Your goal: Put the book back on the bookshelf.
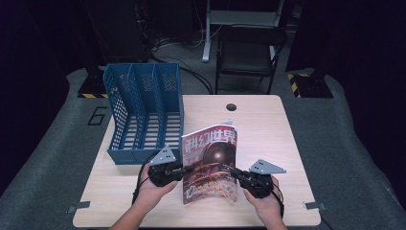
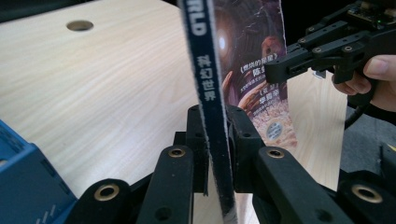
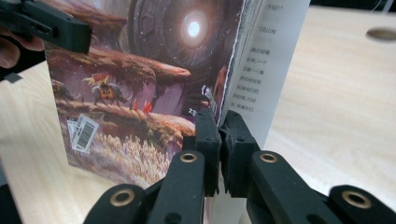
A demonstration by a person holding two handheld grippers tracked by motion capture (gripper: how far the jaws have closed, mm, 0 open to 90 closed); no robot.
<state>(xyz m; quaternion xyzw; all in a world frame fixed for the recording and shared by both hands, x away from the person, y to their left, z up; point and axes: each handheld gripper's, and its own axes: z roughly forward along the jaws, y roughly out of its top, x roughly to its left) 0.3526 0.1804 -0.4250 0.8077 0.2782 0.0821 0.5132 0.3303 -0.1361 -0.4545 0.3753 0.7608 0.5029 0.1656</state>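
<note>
Seen from the high view, a magazine (image 1: pixel 210 163) stands upright near the front middle of the wooden bench (image 1: pixel 268 129), its cover with a dark sphere and large white characters facing the person. The left gripper (image 1: pixel 184 169) clamps the spine edge at the magazine's left side, and the right gripper (image 1: pixel 233 171) clamps the opposite, open edge; a hand is wrapped around each gripper body, and each carries a grey three-cornered plate on top. A blue file rack (image 1: pixel 143 115) with three slots sits on the bench's left part, just behind and to the left of the magazine, apart from it. A dark round hole (image 1: pixel 231 106) lies in the bench top beyond the magazine. A black chair (image 1: pixel 249 55) stands on the floor behind the bench.

From the left gripper view, the two black jaws are drawn in narrow, pressing on either side of the magazine's dark blue spine (image 2: pixel 210 93), which rises upright between them. Farther off, the right gripper (image 2: pixel 275 67) bites the cover's far edge, with fingers (image 2: pixel 378 70) behind it. A corner of the blue file rack (image 2: pixel 23 186) shows at lower left.

From the right gripper view, the jaws are likewise narrow, pinching the magazine's page edge (image 3: pixel 233 93) between them. The cover art and a barcode sticker (image 3: pixel 84 132) face left, and the left gripper (image 3: pixel 70 32) holds the far edge.
</note>
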